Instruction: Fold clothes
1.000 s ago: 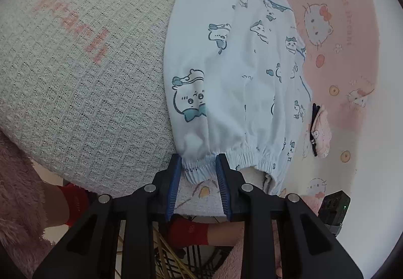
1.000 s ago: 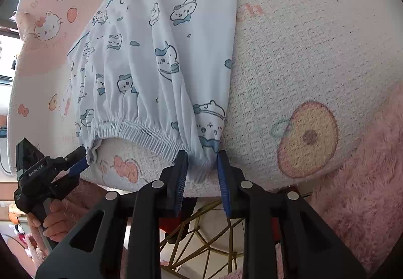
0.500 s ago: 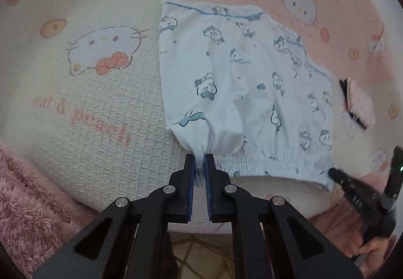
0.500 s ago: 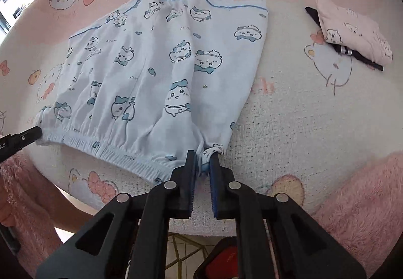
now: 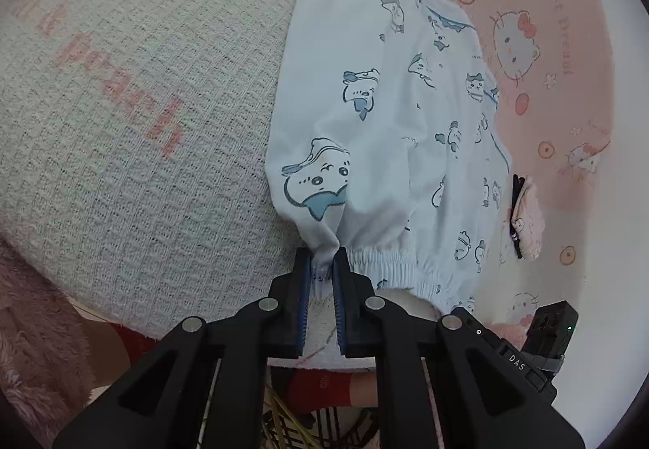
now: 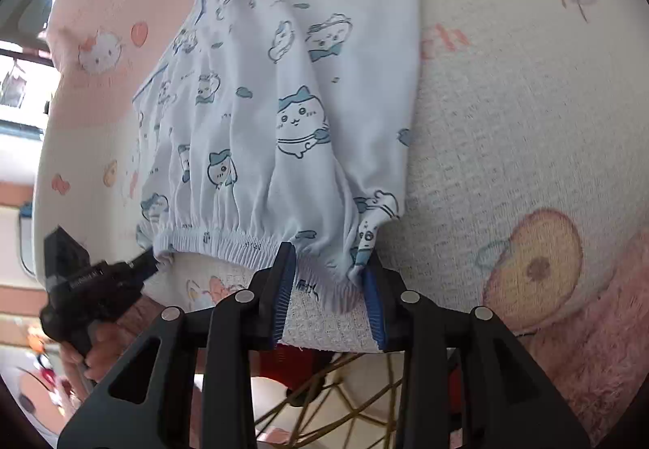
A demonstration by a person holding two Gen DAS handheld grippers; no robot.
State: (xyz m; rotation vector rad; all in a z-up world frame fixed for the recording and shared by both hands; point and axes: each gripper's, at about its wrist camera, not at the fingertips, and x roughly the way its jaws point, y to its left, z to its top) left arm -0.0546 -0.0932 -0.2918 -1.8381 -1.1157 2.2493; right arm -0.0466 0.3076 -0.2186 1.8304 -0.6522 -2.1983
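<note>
Light blue shorts with cartoon prints lie flat on the Hello Kitty tablecloth, elastic waistband at the near table edge. My left gripper is shut on the waistband's left corner, the cloth bunched between its jaws. The shorts also show in the right wrist view. My right gripper stands open around the waistband's right corner, which lies loose between the jaws. The left gripper also shows in the right wrist view at the waistband's far end.
A small folded pink garment with a black strap lies to the right of the shorts. The table edge runs just in front of both grippers, with a chair frame and a red sock below. Pink fuzzy sleeves flank the views.
Both grippers were shut on the waistband corners half a second ago and lifted. They have lowered to the table edge, and my right gripper has opened and let go.
</note>
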